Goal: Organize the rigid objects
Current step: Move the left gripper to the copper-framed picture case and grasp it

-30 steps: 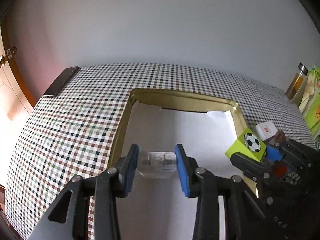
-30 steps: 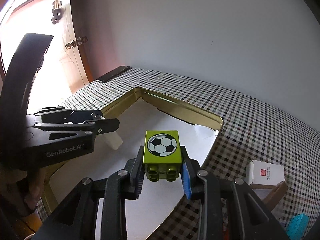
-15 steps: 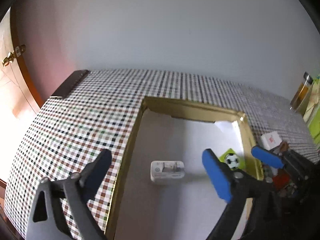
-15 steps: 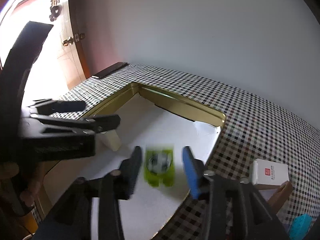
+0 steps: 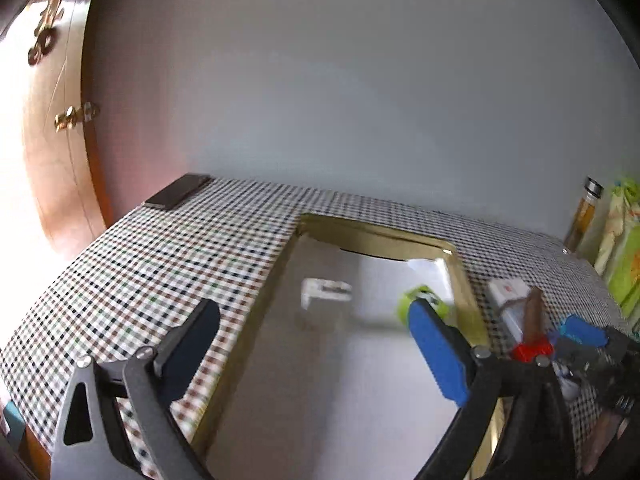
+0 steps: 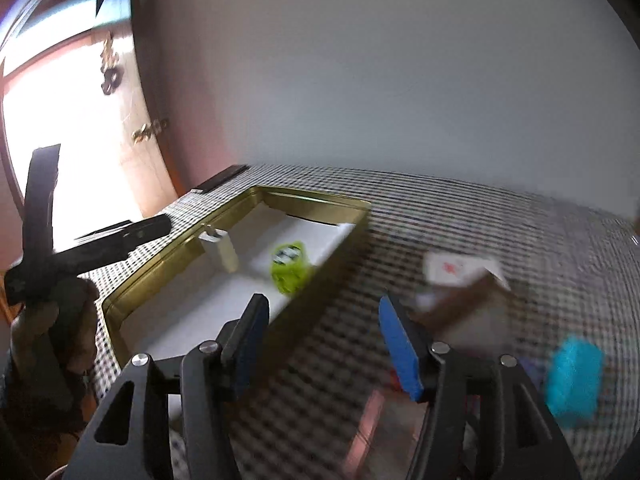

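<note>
From the left wrist view, the left gripper stands wide open with nothing between its blue-padded fingers, hanging above the near part of the shallow gold-rimmed metal tray lined in white, which sits on the worktop with the checked cloth. Inside the tray lie a small white rectangular plastic block and, to its right near the tray's right wall, a lime-green toy brick with a football print, partly hidden behind the gripper's right finger. Beyond the tray's right rim wait a white card box with a red mark, a brown stick-like piece and a small red block, all blurred. From the right wrist view, the right gripper is likewise spread open and empty, poised over the tray's right rim, pointing toward the loose pile; the green brick and white block rest apart on the tray floor, and a bright turquoise object lies blurred at the far right. I'd judge two pieces stowed and the rest yet to be fetched. The risk from here: the picture is smeared with motion, and a fast reach into that crowded pile could knock the box or stick off the worktop, or a finger could catch the tray rim and jolt the pieces already placed.
</note>
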The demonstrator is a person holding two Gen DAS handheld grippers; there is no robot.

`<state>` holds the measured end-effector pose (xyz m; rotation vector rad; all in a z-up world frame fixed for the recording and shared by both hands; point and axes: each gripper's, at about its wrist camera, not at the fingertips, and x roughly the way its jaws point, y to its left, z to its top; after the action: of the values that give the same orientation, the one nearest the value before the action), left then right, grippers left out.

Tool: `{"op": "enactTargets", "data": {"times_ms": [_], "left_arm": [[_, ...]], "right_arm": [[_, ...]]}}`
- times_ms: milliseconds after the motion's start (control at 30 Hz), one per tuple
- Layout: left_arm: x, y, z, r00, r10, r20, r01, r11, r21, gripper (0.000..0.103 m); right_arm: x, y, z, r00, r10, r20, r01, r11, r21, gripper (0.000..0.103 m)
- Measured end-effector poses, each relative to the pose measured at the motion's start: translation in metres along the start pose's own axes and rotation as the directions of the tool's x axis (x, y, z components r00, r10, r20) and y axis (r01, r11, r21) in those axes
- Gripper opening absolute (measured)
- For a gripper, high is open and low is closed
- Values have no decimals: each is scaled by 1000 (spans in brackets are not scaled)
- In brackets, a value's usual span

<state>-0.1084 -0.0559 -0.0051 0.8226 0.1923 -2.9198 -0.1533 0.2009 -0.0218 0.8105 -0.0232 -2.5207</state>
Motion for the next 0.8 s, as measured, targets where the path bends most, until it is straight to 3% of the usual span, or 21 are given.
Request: {"op": "enactTargets", "data": {"times_ms": [167, 333, 533, 800], "left_arm": [[-19, -50, -15, 998, -56, 38, 53, 995, 85, 101], [-34, -102, -28, 990, -133, 44, 124, 978, 168, 101], [-20, -157, -55, 973, -218, -76, 230, 948, 220, 101], [-9, -186, -75, 959, -237, -158, 273, 923, 270, 95]], "right_arm": [[-36, -41, -26, 989, -132, 63, 126, 987, 97, 71], [-54, -76, -49, 969, -243, 37, 231, 952, 202, 73], [-63, -96, -55, 968, -250, 39, 230, 934, 275, 73], [-61, -99, -56, 969, -244, 43, 222, 932, 285, 74]]}}
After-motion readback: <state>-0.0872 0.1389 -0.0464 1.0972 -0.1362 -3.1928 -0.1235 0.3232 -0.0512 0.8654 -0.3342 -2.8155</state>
